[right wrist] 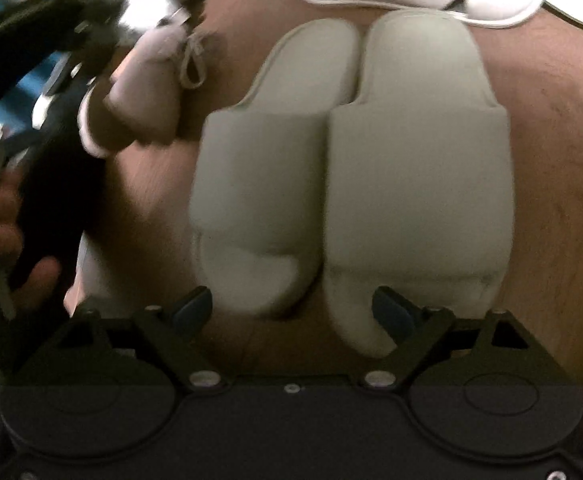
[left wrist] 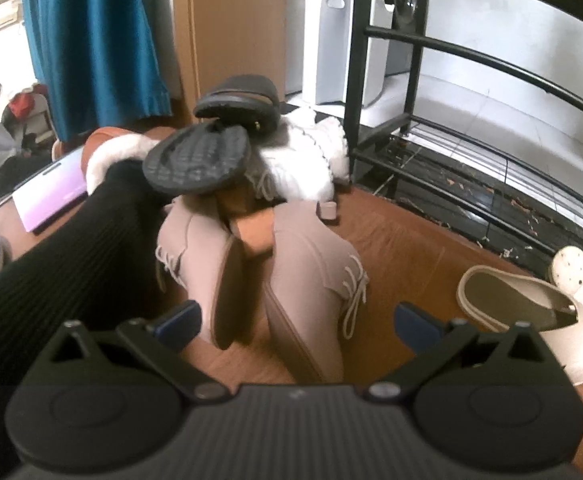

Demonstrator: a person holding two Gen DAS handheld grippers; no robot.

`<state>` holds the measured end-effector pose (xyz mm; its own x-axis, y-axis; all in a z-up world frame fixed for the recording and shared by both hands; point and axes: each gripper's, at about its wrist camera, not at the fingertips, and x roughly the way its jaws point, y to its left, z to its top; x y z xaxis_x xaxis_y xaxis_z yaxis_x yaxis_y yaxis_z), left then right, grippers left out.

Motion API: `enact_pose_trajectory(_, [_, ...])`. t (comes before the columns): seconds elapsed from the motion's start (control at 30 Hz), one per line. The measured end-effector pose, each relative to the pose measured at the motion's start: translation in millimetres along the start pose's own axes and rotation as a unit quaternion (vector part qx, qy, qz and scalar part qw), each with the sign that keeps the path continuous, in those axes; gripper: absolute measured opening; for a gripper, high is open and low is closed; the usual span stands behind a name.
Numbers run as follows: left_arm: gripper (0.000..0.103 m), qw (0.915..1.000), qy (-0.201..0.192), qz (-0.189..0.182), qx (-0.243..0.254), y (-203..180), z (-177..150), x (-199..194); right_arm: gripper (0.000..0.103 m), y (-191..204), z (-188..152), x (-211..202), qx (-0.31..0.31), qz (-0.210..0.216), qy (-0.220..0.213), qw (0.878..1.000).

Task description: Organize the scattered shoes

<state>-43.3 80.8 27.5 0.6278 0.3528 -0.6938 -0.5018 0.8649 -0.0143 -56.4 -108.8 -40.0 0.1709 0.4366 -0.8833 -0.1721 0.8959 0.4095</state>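
Left gripper point(left wrist: 297, 322): I'm holding it wide open over the pink boots point(left wrist: 311, 264), gripping nothing.
Right gripper point(right wrist: 291, 312): I'm holding it wide open, empty, at the grey slippers point(right wrist: 351, 168).

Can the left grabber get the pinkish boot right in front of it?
Probably yes. The left gripper is open, and the boot lies just ahead between its fingers with nothing in the way.

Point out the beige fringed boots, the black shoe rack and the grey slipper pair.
beige fringed boots point(left wrist: 311, 248), left wrist view, right boot's upper.
black shoe rack point(left wrist: 387, 124), left wrist view, lower frame bar.
grey slipper pair point(right wrist: 415, 168), right wrist view, right slipper's strap.
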Motion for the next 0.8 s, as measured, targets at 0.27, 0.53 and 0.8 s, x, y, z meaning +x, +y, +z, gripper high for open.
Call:
enact_pose_trajectory(0.27, [0.102, 0.9999, 0.012, -0.002, 0.002, 0, -2, 7, 0.090, 11, 1, 7, -0.038, -0.022, 0.007, 0.999])
enact_pose_trajectory(0.53, [0.102, 0.9998, 0.015, 0.005, -0.011, 5, 1, 11, 0.091, -2, 38, -45, 0.009, 0.057, 0.005, 0.998])
enact_pose_trajectory(0.8, [0.102, 0.9999, 0.010, -0.004, -0.004, 2, 0, 10, 0.078, 3, 129, -24, 0.036, -0.015, 0.046, 0.998])
